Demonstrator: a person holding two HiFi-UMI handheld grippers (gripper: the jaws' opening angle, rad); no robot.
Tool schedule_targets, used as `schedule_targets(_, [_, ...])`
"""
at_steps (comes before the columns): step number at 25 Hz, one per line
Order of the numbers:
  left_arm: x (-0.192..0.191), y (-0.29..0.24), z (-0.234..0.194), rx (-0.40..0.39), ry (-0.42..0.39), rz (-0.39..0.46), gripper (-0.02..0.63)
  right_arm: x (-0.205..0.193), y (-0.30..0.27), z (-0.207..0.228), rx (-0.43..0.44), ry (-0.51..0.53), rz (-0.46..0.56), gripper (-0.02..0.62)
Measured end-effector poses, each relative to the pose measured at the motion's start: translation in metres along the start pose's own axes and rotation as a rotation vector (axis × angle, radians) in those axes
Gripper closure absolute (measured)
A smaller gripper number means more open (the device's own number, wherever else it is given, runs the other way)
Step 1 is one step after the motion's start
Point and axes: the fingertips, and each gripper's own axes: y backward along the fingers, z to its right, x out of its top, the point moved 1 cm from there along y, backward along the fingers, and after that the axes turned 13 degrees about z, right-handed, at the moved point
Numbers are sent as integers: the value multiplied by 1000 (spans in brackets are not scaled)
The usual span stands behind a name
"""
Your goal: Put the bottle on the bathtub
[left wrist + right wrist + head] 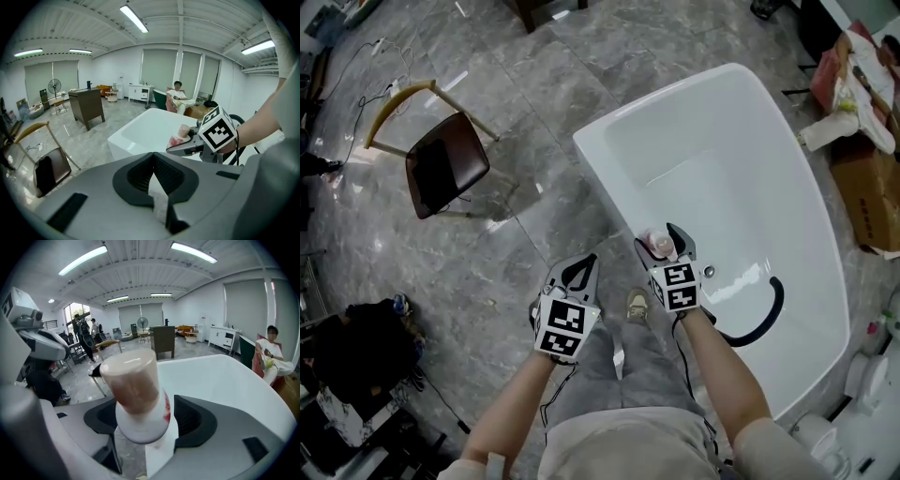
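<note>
Two grippers sat low in the middle of the head view. The right gripper had its jaws clamped around a small pink-capped bottle, held above the near rim of the bathtub. The left gripper, jaws pressed together on nothing, hung over the floor. The carry looked nearly finished; next, the bottle probably needed lowering upright onto the rim before release.

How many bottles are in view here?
1: the bottle is clamped in the right gripper, at the bathtub's near rim. Clutter beyond the tub may hide others.
</note>
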Motion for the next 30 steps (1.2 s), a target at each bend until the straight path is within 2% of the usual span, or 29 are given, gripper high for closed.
schedule_targets(4, [25, 9, 0, -2, 14, 29, 586, 26, 13, -5, 11, -17, 15, 241])
schedule_targets(8, [49, 25, 2, -8, -10, 48, 586, 65, 38, -15, 9, -24, 43, 245])
schedule_targets(13, [97, 51, -3, 5, -58, 107, 587, 130, 77, -22, 4, -59, 137, 348])
schedule_targets(17, [131, 77, -9, 32, -102, 159, 586, 191, 114, -24, -46, -47, 295, 432])
schedule_targets(20, [162, 96, -6, 47, -160, 216, 586, 232, 144, -24, -71, -37, 395, 443])
schedule_targets(26, [225, 138, 6, 85, -215, 342, 586, 288, 202, -50, -5, -44, 479, 501])
schedule_targets(30, [251, 161, 14, 96, -283, 376, 586, 319, 238, -72, 51, -28, 524, 529])
